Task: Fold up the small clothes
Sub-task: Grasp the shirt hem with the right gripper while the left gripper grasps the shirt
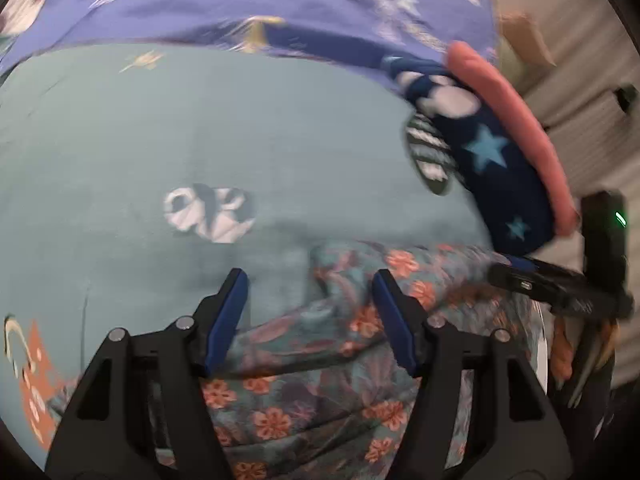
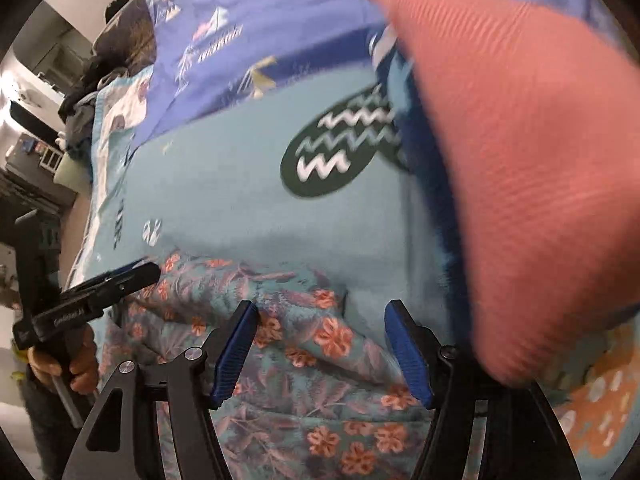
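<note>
We see both the left tool [image 1: 310, 312] and the right tool [image 2: 320, 344] released, jaws apart with nothing gripped, poised just above the crumpled floral garment [image 1: 320, 400] lying on the teal bed sheet [image 1: 160, 140].

the floral garment [image 1: 320, 380] is teal with orange-pink flowers and muted purple leaves. the bedsheet [image 1: 160, 140] under it is pale teal, with a dark green oval [image 2: 324, 152] crossed by white zigzags. the star garment [image 1: 504, 168] is navy with light blue stars, edged by a salmon-pink ribbed band [image 2: 520, 160].
</note>
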### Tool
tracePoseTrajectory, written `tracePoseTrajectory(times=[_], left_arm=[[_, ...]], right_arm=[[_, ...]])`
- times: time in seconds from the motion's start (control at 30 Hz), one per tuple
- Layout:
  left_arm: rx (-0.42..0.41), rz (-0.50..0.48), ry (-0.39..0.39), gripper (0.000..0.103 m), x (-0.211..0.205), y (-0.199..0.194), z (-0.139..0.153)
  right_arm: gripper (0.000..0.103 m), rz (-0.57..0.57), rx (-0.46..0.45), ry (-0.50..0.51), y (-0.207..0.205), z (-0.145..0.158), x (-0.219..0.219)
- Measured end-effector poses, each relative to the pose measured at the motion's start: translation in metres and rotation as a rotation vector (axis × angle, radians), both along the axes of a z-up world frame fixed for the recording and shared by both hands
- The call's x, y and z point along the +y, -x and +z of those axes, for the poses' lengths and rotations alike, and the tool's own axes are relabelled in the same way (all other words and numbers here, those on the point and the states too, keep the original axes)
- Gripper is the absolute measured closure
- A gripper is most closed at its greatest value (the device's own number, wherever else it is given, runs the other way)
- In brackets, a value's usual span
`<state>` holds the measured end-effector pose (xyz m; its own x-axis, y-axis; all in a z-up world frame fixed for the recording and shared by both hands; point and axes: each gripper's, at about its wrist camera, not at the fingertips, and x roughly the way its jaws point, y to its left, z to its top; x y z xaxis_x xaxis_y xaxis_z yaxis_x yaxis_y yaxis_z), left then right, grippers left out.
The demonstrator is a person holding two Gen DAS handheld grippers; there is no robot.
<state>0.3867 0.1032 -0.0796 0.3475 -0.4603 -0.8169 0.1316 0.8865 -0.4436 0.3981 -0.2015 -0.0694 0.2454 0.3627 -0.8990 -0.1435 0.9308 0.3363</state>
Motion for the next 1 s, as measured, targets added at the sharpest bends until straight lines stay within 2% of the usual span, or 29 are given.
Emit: tracePoseTrajectory(times=[0.07,0.13,0.27,0.33,0.43,0.57,0.6,0.63,0.67,0.7,0.8,0.87,0.93,1.0], left_arm=[[0.004,-0.070,0.073,0.042,-0.004,0.011,0.001],[-0.026,-0.148,0.080,0.042,-0.012,0.026,0.006],[-0.113,-0.313,0.085,0.042,-0.028,0.064,0.018],[-0.139,-0.347,0.090,0.042,-0.034,0.070,0.022],[-0.141,-0.304,0.066,0.042,-0.036,0.063,0.021],[-0.103,-0.130,0.110,0.042,-0.021,0.038,0.012],[-0.106,-0.087,0.142,0.046,-0.016,0.032,0.012],[-0.113,-0.067,0.165,0.064,-0.015,0.027,0.012],[-0.125,-0.053,0.176,0.077,-0.014,0.024,0.013],[-0.141,-0.049,0.170,0.100,-0.016,0.023,0.017],[-0.245,-0.074,0.168,0.102,-0.020,0.035,0.036],[-0.320,-0.112,0.204,0.102,-0.023,0.046,0.054],[-0.363,-0.130,0.234,0.102,-0.021,0.050,0.066],[-0.388,-0.117,0.194,0.101,-0.020,0.047,0.073]], right_arm=[[0.035,0.041,0.048,-0.087,0.002,-0.009,0.002],[0.034,0.095,0.069,-0.162,0.008,-0.011,0.006],[0.034,0.204,0.017,-0.241,0.036,-0.002,0.009],[0.034,0.201,0.002,-0.244,0.043,-0.002,0.011],[0.036,0.137,-0.006,-0.247,0.042,-0.008,0.008],[0.044,0.000,-0.036,-0.299,0.033,-0.012,-0.008],[0.055,-0.036,-0.044,-0.316,0.031,-0.012,-0.011],[0.078,-0.059,-0.055,-0.324,0.029,-0.012,-0.012],[0.090,-0.069,-0.066,-0.316,0.026,-0.011,-0.013],[0.094,-0.076,-0.085,-0.308,0.024,-0.008,-0.013],[0.095,-0.079,-0.194,-0.346,0.030,0.010,-0.017],[0.095,-0.035,-0.326,-0.374,0.042,0.033,-0.022],[0.095,0.036,-0.452,-0.360,0.055,0.053,-0.019],[0.093,0.118,-0.537,-0.301,0.065,0.066,-0.009]])
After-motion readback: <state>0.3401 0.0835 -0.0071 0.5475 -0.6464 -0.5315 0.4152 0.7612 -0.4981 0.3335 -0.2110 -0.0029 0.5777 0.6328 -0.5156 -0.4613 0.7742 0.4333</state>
